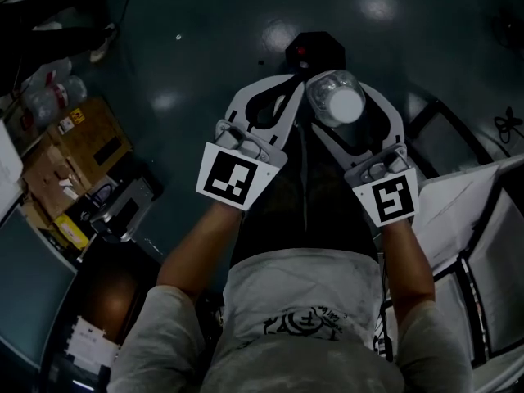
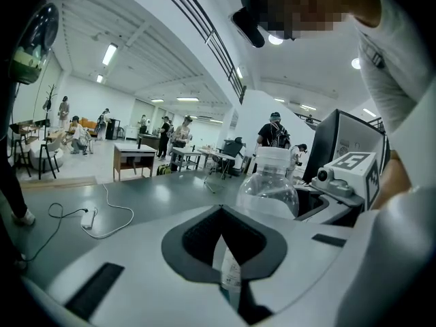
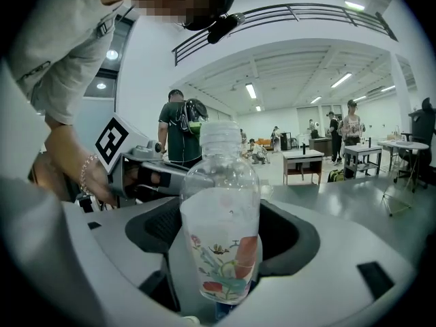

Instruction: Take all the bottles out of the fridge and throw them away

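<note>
1. Bottle (image 1: 337,103): clear plastic with a white cap and a flowered label. It stood upright in the right gripper (image 1: 340,88), held in the air above the dark floor (image 1: 205,39), in front of the person's torso.
2. Right fingers were clamped on the bottle's body, one on each side.
3. Left gripper (image 1: 286,88): its fingers were drawn nearly together, leaving only a narrow slit, and gripped nothing.
4. The grippers were side by side, and the left tips were just beside the bottle.
5. Cardboard boxes (image 1: 78,150) lay at the person's left, well apart from both grippers.
6. A white cable (image 2: 102,223) lay on the floor beyond the left gripper.
</note>
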A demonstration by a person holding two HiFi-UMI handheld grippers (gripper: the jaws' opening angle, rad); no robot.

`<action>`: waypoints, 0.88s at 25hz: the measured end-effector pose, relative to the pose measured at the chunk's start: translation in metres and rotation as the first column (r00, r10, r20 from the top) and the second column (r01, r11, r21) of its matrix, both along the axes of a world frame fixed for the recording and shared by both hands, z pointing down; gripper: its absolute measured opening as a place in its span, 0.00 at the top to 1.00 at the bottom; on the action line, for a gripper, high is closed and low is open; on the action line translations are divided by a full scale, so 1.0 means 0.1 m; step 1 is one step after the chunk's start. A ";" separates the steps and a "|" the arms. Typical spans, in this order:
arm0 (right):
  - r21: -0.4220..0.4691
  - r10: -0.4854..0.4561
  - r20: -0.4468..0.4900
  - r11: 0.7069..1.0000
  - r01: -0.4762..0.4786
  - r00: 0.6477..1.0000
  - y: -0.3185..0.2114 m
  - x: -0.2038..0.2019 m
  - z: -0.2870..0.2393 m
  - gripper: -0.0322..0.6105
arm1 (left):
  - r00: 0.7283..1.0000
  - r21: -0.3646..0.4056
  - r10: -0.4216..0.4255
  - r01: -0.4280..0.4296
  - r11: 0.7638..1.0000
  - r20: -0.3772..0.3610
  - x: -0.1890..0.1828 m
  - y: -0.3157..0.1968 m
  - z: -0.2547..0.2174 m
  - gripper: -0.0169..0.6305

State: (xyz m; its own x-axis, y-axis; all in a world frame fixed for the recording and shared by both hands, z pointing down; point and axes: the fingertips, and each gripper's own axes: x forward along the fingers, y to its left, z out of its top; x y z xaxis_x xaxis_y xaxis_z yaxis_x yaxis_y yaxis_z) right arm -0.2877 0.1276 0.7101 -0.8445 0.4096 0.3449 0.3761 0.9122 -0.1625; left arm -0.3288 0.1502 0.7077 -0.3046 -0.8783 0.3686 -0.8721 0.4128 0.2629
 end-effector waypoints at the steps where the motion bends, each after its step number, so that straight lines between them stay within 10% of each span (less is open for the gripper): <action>1: -0.001 0.000 -0.004 1.000 0.000 1.000 0.00 0.01 0.08 0.38 | 1.000 -0.003 0.001 -0.001 1.000 -0.005 0.01 0.00 0.07 0.95; 22: 0.053 0.034 -0.081 0.998 -0.029 0.996 -0.11 0.12 1.52 0.38 | 0.999 -0.070 0.034 -0.035 0.997 -0.012 0.15 0.00 1.38 0.95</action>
